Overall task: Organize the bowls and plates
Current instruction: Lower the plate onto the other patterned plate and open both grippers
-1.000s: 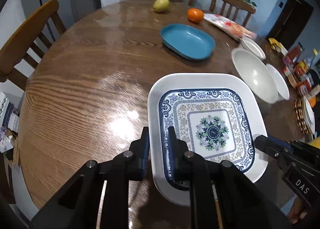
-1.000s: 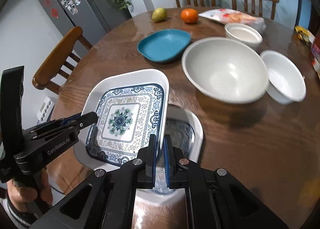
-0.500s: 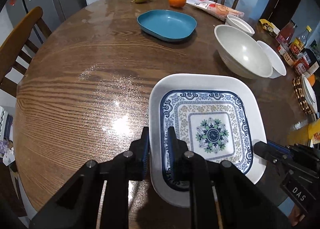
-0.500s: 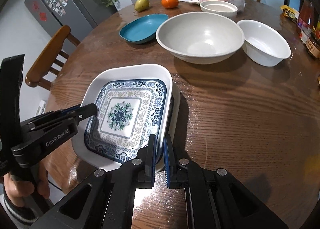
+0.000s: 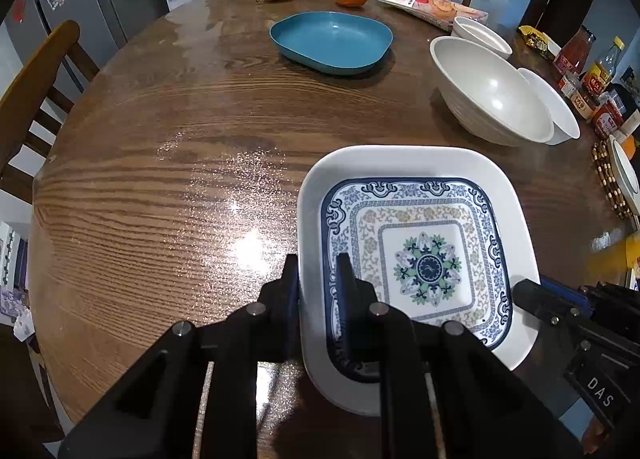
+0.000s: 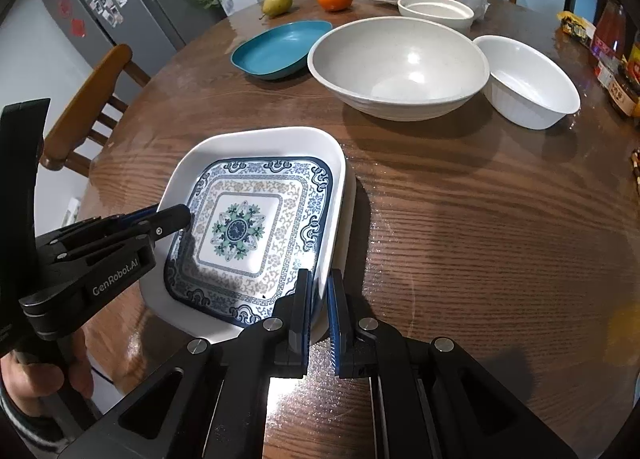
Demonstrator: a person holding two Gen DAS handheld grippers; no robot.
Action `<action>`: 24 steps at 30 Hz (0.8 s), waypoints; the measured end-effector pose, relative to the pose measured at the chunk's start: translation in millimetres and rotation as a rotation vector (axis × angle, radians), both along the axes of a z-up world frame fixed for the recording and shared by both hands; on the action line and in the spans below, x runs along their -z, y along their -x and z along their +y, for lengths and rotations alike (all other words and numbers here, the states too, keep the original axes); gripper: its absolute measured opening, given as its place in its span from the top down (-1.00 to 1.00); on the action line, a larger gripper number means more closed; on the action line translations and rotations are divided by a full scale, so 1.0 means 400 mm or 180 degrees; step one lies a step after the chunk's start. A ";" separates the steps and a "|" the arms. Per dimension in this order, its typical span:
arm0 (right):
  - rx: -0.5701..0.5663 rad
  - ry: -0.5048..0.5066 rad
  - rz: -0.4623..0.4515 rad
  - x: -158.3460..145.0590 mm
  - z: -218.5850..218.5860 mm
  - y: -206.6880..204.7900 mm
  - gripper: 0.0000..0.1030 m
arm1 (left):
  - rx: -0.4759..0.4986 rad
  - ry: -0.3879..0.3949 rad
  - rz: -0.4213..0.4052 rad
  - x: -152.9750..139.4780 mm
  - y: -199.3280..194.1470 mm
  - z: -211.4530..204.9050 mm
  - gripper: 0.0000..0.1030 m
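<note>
Patterned square plate (image 5: 416, 255), pinched at opposite rims by left gripper (image 5: 318, 271) and right gripper (image 6: 318, 291), is being set down on table (image 5: 160, 163); release judged next, blue dish (image 5: 330, 39) and bowls unsorted.

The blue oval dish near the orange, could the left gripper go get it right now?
Probably not yet. The left gripper is shut on the rim of the patterned square plate, so it is busy. The bare wooden table toward the blue oval dish looks free otherwise.

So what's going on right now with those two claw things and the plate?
Left gripper shut on patterned plate rim. Right gripper pinching the opposite rim. Plate low over wooden table. Nothing in the way.
</note>
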State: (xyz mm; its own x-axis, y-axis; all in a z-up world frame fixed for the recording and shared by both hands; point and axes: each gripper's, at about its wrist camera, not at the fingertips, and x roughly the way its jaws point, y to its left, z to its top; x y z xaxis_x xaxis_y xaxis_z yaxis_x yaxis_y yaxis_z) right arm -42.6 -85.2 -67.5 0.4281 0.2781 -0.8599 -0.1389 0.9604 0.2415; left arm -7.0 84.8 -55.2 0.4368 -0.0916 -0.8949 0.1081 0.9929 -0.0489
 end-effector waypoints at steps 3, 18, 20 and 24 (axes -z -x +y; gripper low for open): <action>0.0021 0.0022 0.0001 -0.001 -0.002 0.002 0.84 | -0.0008 0.0074 0.0041 0.004 -0.002 0.005 0.71; 0.0108 -0.0015 -0.0177 -0.065 -0.042 -0.007 0.82 | -0.0041 0.0277 -0.0237 -0.066 0.001 0.011 0.21; 0.0103 -0.0060 -0.0208 -0.077 -0.047 -0.007 0.78 | -0.0077 0.0273 -0.0277 -0.074 -0.001 0.014 -0.05; 0.0085 -0.0118 -0.0283 -0.097 -0.046 -0.004 0.13 | -0.0167 0.0264 -0.0330 -0.080 -0.015 0.024 -0.39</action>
